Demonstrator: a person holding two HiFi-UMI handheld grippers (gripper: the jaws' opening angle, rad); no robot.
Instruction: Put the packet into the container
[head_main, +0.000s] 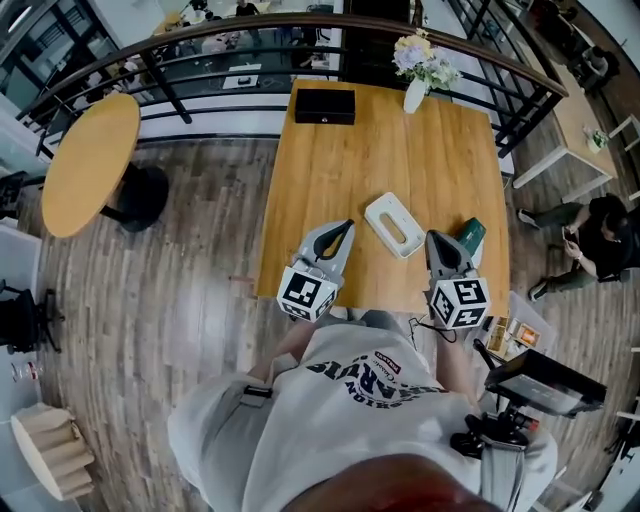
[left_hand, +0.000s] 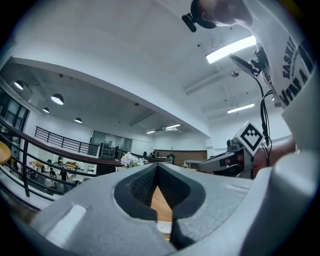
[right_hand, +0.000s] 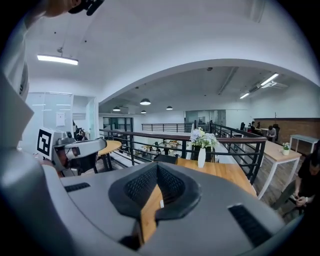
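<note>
A white oblong container (head_main: 394, 224) with a slot in its top lies on the wooden table (head_main: 330, 180), between my two grippers. A dark green packet (head_main: 471, 237) lies flat on the table just right of my right gripper (head_main: 431, 238), which partly hides it. That gripper is shut and holds nothing; in the right gripper view its tips (right_hand: 158, 165) meet over the table. My left gripper (head_main: 347, 226) hovers left of the container, also shut and empty, with its tips (left_hand: 157, 166) together. Both grippers are above the table's near edge, apart from the packet and the container.
At the table's far end stand a black box (head_main: 324, 105) and a white vase of flowers (head_main: 418, 72). A curved railing (head_main: 300, 25) runs behind it. A round wooden table (head_main: 88, 165) is at the left. A person sits at the right (head_main: 600, 240). A camera rig (head_main: 530, 385) stands at my right.
</note>
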